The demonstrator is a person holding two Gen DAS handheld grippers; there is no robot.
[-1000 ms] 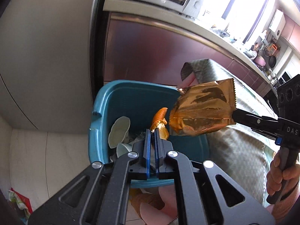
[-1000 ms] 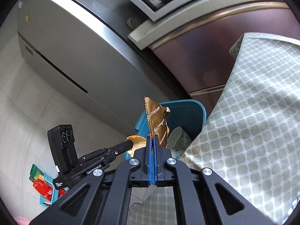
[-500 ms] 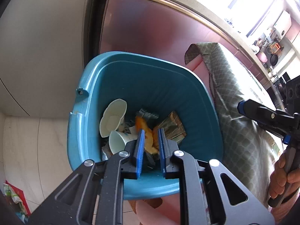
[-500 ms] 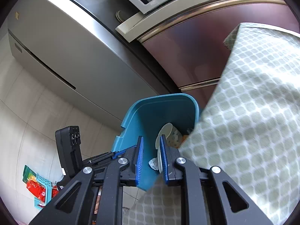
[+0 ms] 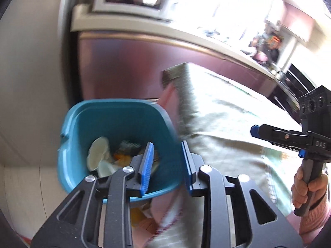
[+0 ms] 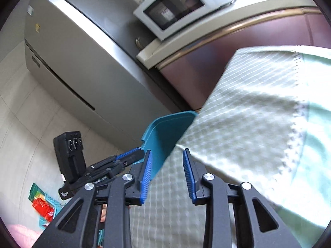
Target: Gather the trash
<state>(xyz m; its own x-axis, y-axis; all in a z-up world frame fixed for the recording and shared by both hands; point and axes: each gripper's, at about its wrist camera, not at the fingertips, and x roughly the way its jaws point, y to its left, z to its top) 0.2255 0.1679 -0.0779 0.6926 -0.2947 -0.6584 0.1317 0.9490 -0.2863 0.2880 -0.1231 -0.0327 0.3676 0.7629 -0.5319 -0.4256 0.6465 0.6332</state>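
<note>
A teal trash bin (image 5: 86, 124) stands on the floor beside the table, holding white cups (image 5: 98, 155), orange peel (image 5: 122, 158) and wrappers. My left gripper (image 5: 166, 165) hovers over the bin's near right rim, its jaws opening with nothing between them. The right gripper (image 5: 253, 129) shows in the left wrist view above the tablecloth, held by a hand (image 5: 306, 188). In the right wrist view my right gripper (image 6: 166, 172) is over the table's cloth edge, jaws opening and empty, with the bin (image 6: 165, 128) ahead and the left gripper (image 6: 124, 158) at lower left.
A green patterned tablecloth (image 6: 258, 134) covers the table on the right. A grey fridge (image 6: 72, 62), maroon cabinets (image 5: 128, 70) and a microwave (image 6: 175, 10) stand behind the bin. Colourful packets (image 6: 42, 204) lie on the tiled floor at lower left.
Both grippers let go: the golden wrapper and the orange peel dropped into the bin. Both sets of jaws opened wider and both grippers drew back from the bin toward the table.
</note>
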